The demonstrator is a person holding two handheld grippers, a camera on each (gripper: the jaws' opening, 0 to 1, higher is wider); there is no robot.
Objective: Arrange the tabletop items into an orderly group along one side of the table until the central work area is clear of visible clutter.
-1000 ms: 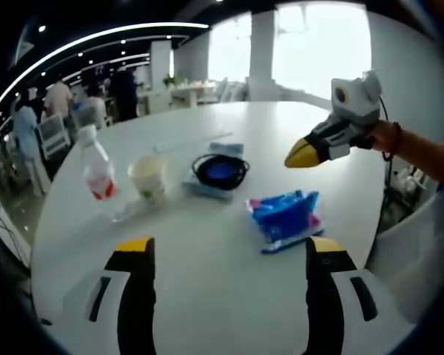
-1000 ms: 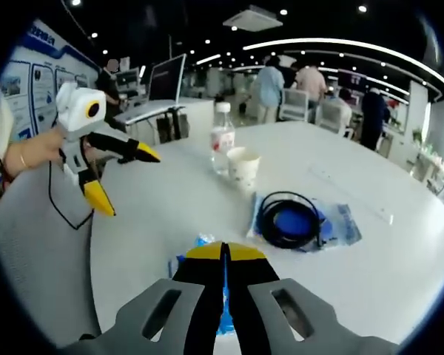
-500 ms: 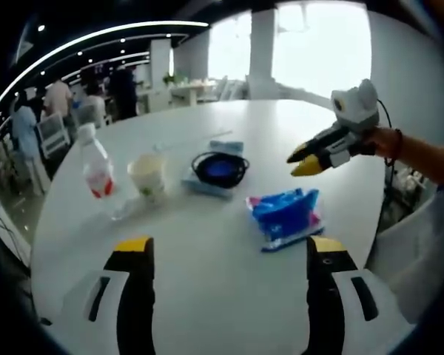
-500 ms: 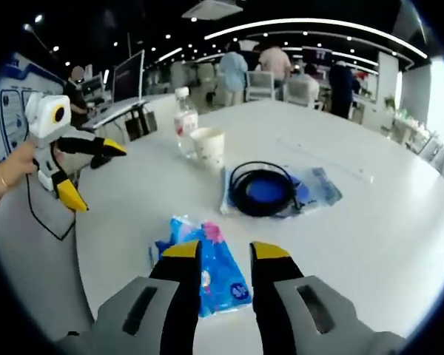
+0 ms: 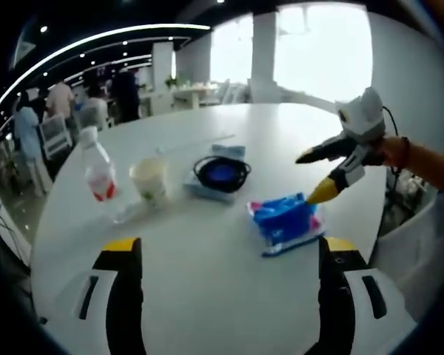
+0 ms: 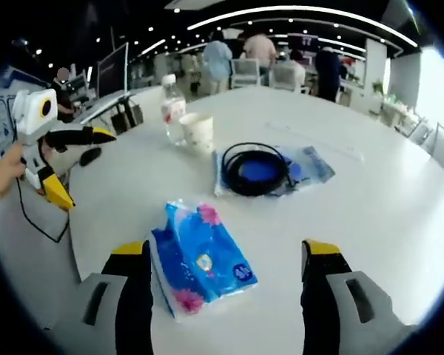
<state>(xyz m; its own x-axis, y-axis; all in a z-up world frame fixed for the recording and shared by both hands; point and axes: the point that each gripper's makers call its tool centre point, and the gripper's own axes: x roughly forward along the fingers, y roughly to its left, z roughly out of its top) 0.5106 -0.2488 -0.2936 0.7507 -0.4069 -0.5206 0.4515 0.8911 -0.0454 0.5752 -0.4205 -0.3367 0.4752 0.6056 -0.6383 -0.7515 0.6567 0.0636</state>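
Your right claw (image 6: 222, 255) has gone from closed to wide apart over the blue tissue pack (image 6: 201, 257) mid-desk (image 6: 399, 200), ready to grab it. Your left claw (image 5: 226, 248) hangs apart, empty, near the desk edge.

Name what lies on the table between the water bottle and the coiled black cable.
A paper cup stands between the bottle and the cable in the right gripper view; the left gripper view shows the same order, bottle, cup, cable.
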